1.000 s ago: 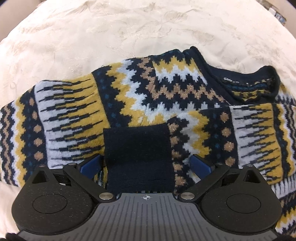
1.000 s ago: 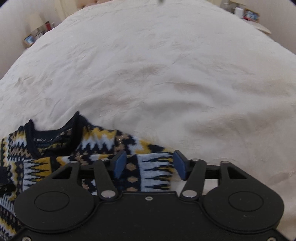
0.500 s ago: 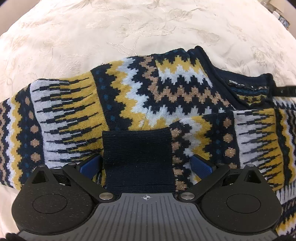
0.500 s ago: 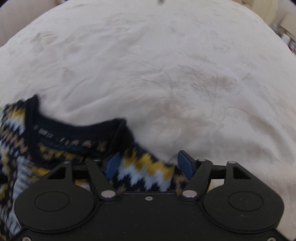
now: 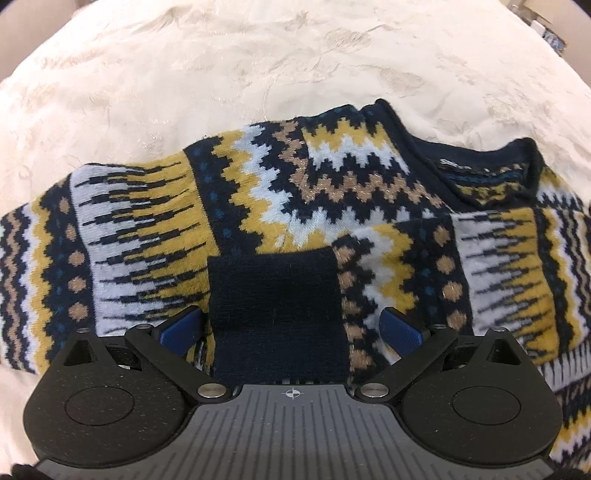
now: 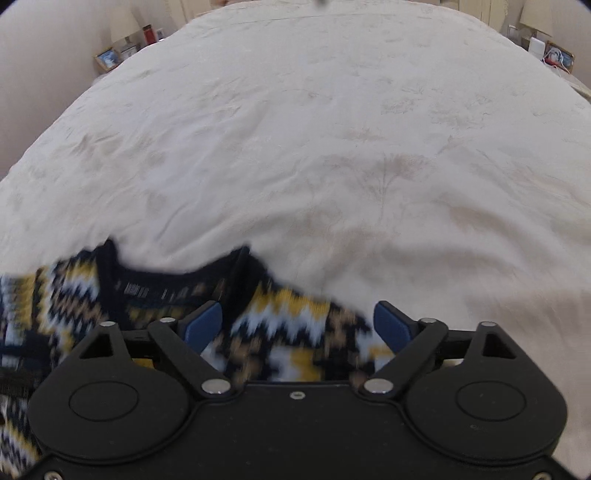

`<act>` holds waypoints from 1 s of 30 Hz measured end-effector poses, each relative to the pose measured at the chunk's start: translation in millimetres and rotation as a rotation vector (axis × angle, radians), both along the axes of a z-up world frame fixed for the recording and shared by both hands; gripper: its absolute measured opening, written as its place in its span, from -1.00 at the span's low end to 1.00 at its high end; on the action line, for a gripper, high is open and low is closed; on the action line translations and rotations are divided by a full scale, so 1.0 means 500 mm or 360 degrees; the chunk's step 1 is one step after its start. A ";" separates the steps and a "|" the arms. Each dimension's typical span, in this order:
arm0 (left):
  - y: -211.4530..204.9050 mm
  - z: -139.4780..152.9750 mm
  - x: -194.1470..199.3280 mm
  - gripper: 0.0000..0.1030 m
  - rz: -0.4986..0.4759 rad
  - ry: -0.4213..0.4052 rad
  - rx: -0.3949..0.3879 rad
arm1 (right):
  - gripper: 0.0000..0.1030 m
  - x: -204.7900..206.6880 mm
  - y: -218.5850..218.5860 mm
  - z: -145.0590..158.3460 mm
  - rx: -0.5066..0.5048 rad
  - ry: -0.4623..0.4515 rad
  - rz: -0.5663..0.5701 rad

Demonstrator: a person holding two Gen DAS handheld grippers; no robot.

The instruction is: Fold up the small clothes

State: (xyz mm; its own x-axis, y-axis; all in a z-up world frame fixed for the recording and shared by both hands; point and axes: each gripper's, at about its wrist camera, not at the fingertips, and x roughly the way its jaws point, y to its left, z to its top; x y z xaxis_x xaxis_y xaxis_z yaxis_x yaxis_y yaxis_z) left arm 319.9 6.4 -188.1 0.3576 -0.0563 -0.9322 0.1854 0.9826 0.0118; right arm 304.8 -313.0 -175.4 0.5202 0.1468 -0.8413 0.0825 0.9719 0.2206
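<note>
The sweater (image 5: 295, 206) bore zigzags and dots in navy, mustard, pale blue and tan, with a plain navy cuff (image 5: 277, 310) and collar (image 5: 480, 162). The bedspread (image 6: 314, 129) was cream with a faint leafy pattern.

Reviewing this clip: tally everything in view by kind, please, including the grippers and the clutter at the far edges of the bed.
Sweater: 1
Bedspread: 1
Gripper: 2, left and right
Lamp: 2, one and another
Picture frame: 2, one and another
Total: 8
Other small bedside items are too small to count.
</note>
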 end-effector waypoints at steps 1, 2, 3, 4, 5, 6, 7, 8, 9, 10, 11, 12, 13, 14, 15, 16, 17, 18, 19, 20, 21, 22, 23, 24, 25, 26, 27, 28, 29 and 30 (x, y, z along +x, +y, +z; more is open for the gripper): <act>-0.001 0.006 -0.009 1.00 -0.0012 -0.0009 0.0003 | 0.83 -0.017 0.005 -0.002 -0.0008 0.0021 0.0019; -0.001 0.012 -0.019 1.00 -0.0024 -0.0018 0.0004 | 0.83 -0.035 0.011 -0.007 -0.0017 0.0052 0.0028; -0.001 0.017 -0.029 1.00 -0.0034 -0.0022 0.0008 | 0.83 -0.051 0.015 -0.014 -0.0021 0.0086 0.0029; 0.000 0.022 -0.040 1.00 -0.0042 -0.0026 0.0010 | 0.83 -0.068 0.015 -0.022 -0.0022 0.0121 0.0022; 0.002 0.024 -0.050 1.00 -0.0048 -0.0024 0.0015 | 0.83 -0.085 0.014 -0.035 -0.0028 0.0159 0.0013; 0.005 0.025 -0.062 1.00 -0.0051 -0.0015 0.0024 | 0.83 -0.099 0.014 -0.050 -0.0048 0.0214 0.0001; 0.008 0.024 -0.072 1.00 -0.0054 -0.0002 0.0037 | 0.83 -0.108 0.009 -0.064 -0.0071 0.0268 -0.0015; 0.011 0.022 -0.082 1.00 -0.0059 0.0020 0.0060 | 0.84 -0.120 0.004 -0.076 -0.0083 0.0308 -0.0041; 0.016 0.019 -0.093 1.00 -0.0066 0.0045 0.0077 | 0.85 -0.130 -0.003 -0.088 -0.0080 0.0341 -0.0082; 0.022 0.018 -0.102 1.00 -0.0072 0.0063 0.0074 | 0.88 -0.140 -0.013 -0.094 -0.0054 0.0366 -0.0131; 0.028 0.020 -0.110 1.00 -0.0071 0.0079 0.0063 | 0.89 -0.148 -0.022 -0.094 -0.0022 0.0372 -0.0176; 0.035 0.025 -0.121 1.00 -0.0061 0.0081 0.0049 | 0.89 -0.153 -0.029 -0.091 0.0002 0.0377 -0.0207; 0.040 0.034 -0.133 1.00 -0.0051 0.0068 0.0036 | 0.89 -0.159 -0.032 -0.082 0.0012 0.0367 -0.0227; 0.042 0.041 -0.145 1.00 -0.0049 0.0058 0.0029 | 0.90 -0.166 -0.033 -0.070 0.0019 0.0335 -0.0234; 0.044 0.044 -0.159 1.00 -0.0055 0.0053 0.0025 | 0.90 -0.175 -0.031 -0.055 0.0035 0.0292 -0.0226; 0.044 0.047 -0.171 1.00 -0.0067 0.0051 0.0022 | 0.90 -0.183 -0.028 -0.043 0.0059 0.0259 -0.0213; 0.041 0.050 -0.185 1.00 -0.0083 0.0049 0.0023 | 0.90 -0.190 -0.023 -0.033 0.0080 0.0239 -0.0198; 0.038 0.052 -0.199 1.00 -0.0094 0.0046 0.0028 | 0.90 -0.199 -0.015 -0.024 0.0097 0.0219 -0.0170; 0.036 0.055 -0.212 1.00 -0.0098 0.0043 0.0027 | 0.90 -0.207 -0.005 -0.017 0.0102 0.0204 -0.0139; 0.034 0.058 -0.225 1.00 -0.0095 0.0040 0.0018 | 0.90 -0.216 0.006 -0.011 0.0099 0.0192 -0.0107; 0.032 0.064 -0.240 1.00 -0.0083 0.0036 0.0004 | 0.90 -0.224 0.015 -0.006 0.0099 0.0181 -0.0081; 0.032 0.071 -0.250 1.00 -0.0069 0.0027 -0.0010 | 0.90 -0.233 0.024 -0.001 0.0109 0.0168 -0.0057; 0.032 0.077 -0.259 1.00 -0.0053 0.0011 -0.0027 | 0.90 -0.242 0.033 0.006 0.0127 0.0156 -0.0038; 0.033 0.085 -0.268 1.00 -0.0038 -0.0009 -0.0041 | 0.90 -0.250 0.041 0.013 0.0149 0.0141 -0.0016; 0.034 0.094 -0.277 1.00 -0.0021 -0.0032 -0.0047 | 0.91 -0.256 0.048 0.020 0.0168 0.0120 0.0008; 0.032 0.102 -0.284 1.00 -0.0004 -0.0055 -0.0045 | 0.92 -0.269 0.049 0.028 0.0180 0.0100 0.0030; 0.032 0.110 -0.291 1.00 0.0015 -0.0082 -0.0042 | 0.93 -0.278 0.054 0.036 0.0193 0.0078 0.0060; 0.033 0.119 -0.298 1.00 0.0036 -0.0105 -0.0041 | 0.97 -0.287 0.059 0.043 0.0205 0.0059 0.0090; 0.034 0.128 -0.305 1.00 0.0061 -0.0126 -0.0043 | 1.00 -0.290 0.063 0.050 0.0217 0.0040 0.0122; 0.037 0.137 -0.310 1.00 0.0088 -0.0146 -0.0051 | 1.00 -0.300 0.068 0.063 0.0231 0.0017 0.0152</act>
